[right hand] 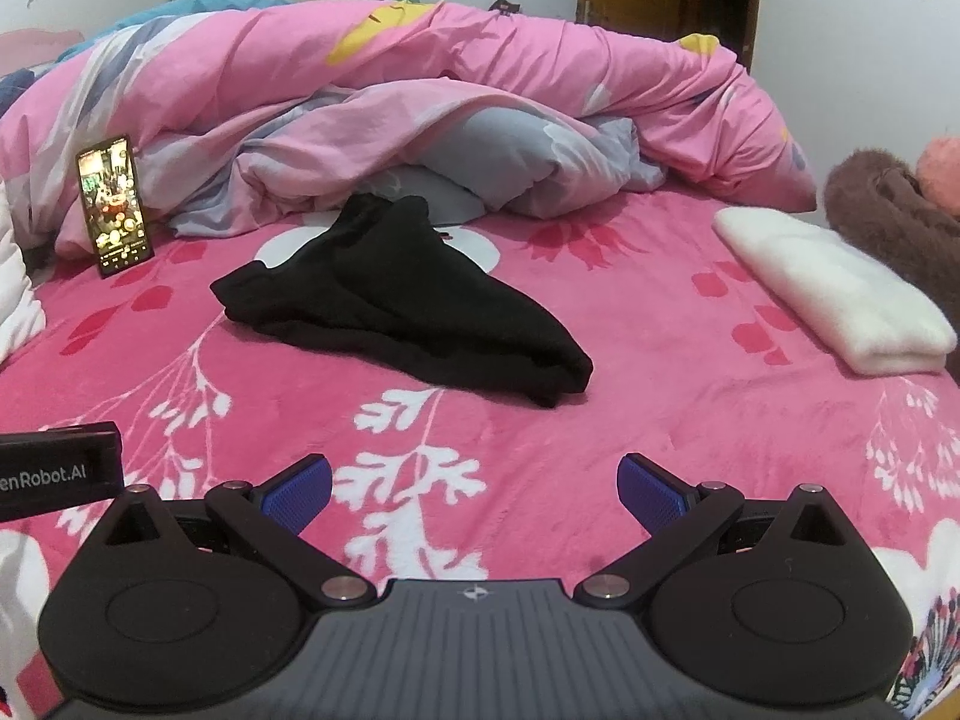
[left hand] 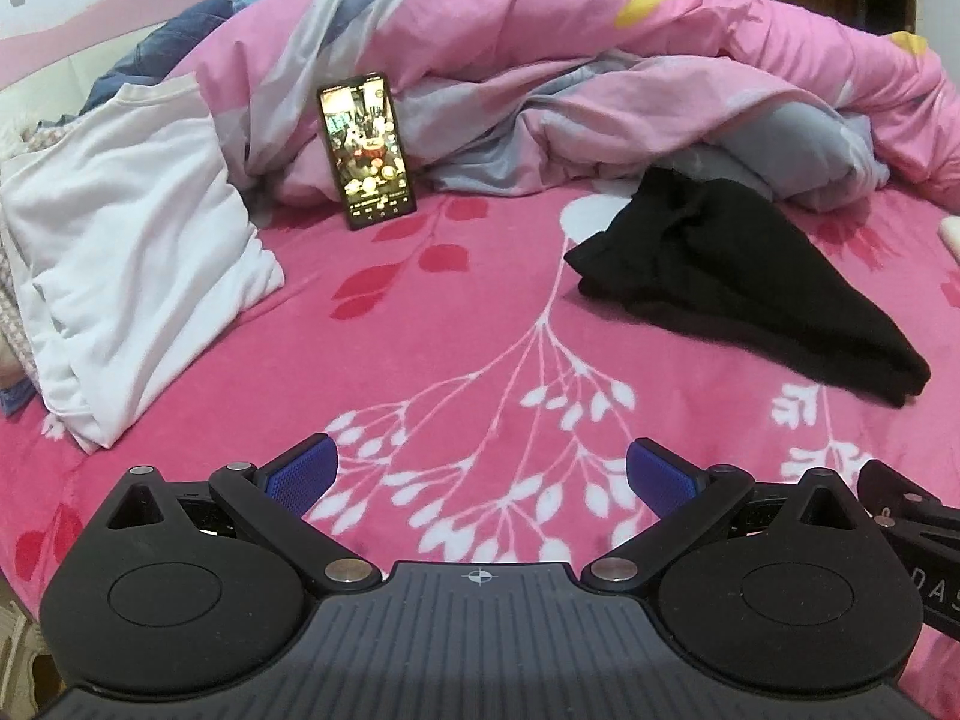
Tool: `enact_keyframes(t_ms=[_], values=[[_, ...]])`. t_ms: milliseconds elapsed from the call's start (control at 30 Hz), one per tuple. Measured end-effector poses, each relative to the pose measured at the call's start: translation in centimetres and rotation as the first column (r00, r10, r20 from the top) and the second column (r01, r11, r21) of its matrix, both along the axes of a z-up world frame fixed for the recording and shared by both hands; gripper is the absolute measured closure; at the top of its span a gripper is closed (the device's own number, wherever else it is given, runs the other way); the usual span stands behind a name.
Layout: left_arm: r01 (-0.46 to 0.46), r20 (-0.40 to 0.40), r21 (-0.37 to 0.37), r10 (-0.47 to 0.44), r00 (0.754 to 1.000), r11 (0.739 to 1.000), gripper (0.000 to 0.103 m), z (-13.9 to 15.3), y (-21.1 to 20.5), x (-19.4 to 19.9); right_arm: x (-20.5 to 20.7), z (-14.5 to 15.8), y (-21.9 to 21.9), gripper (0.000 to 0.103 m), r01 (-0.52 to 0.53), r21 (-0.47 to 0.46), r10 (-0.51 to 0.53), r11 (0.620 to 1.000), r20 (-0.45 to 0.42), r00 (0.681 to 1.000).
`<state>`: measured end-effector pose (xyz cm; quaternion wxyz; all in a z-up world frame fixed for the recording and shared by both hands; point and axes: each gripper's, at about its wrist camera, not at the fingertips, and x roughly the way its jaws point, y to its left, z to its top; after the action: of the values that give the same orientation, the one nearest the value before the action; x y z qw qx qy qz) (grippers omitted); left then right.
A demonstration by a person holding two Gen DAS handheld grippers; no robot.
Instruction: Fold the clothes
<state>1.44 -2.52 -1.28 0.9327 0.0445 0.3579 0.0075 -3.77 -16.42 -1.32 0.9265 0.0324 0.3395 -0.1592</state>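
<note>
Approach phase: both tools poised over the bed before any grasp.

The left gripper (left hand: 480,474) and right gripper (right hand: 474,480) stand spread wide, holding nothing; the crumpled black garment (right hand: 408,300) lies ahead on the pink blanket (right hand: 630,396) (apparently next for folding), so reaching its edges comes first.

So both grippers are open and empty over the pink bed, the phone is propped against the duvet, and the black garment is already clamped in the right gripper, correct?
Not quite. The black garment lies loose on the bed, well ahead of the right gripper, whose jaws stand wide with nothing between them; the right wrist view shows it. The left gripper is likewise open and empty, and the phone leans against the duvet.
</note>
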Motion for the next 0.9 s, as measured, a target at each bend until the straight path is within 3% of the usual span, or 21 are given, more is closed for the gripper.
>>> enact_keyframes(t_ms=[900], values=[[-0.057, 0.063, -0.056, 0.061, 0.996, 0.997, 0.000, 0.3, 1.1, -0.2, 0.2, 0.3, -0.1, 0.000, 0.007, -0.001, -0.007, 1.000, 0.016, 1.000]])
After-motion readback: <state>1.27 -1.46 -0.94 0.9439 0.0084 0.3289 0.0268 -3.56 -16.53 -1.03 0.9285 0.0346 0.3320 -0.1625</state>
